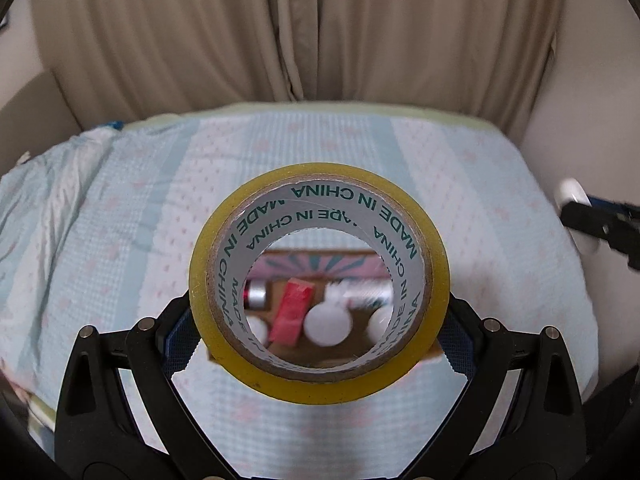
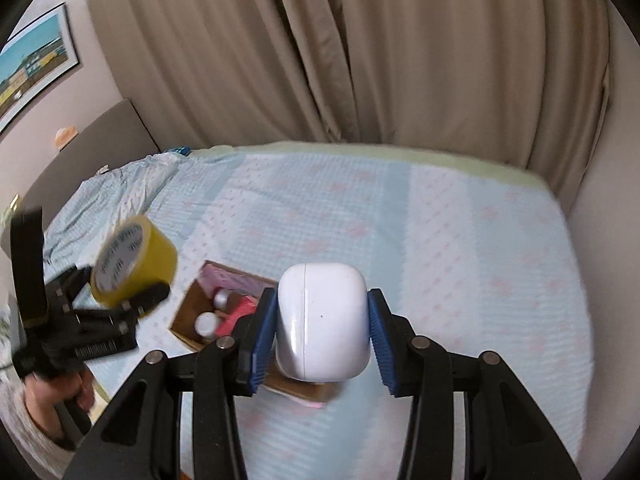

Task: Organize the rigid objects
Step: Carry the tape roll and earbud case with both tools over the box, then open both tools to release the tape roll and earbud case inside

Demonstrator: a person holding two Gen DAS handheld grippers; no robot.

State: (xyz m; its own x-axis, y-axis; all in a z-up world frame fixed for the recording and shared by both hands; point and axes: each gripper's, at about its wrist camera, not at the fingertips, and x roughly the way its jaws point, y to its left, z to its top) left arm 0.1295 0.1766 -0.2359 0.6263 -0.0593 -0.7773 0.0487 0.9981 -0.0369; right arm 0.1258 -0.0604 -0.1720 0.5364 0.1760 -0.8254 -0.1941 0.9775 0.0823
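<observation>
Both tongs are carrying loads above a bed (image 2: 460, 240) spread with a pale blue patterned cover, a cardboard box (image 2: 188, 312) lying open on it just below them. The left tongs (image 1: 320, 332) are clamping a roll of yellow packing tape (image 1: 256, 372) by its outer sides, its white core printed with green lettering. Through the hole, the box's contents are showing: a silver-capped tube, a red block and white round caps. The right tongs (image 2: 322, 328) are pinching a smooth white earbud case (image 2: 322, 320) between blue ribbed pads, seam running upright, held over the box's near edge. A hand (image 2: 52, 404) in a light sleeve is gripping the left tool's handle.

The step in hand appears to be ferrying both items toward the box. The next move likely calls for lowering each over a free spot among the things already inside, then releasing; the tape roll, being broad, may need the roomier corner.
</observation>
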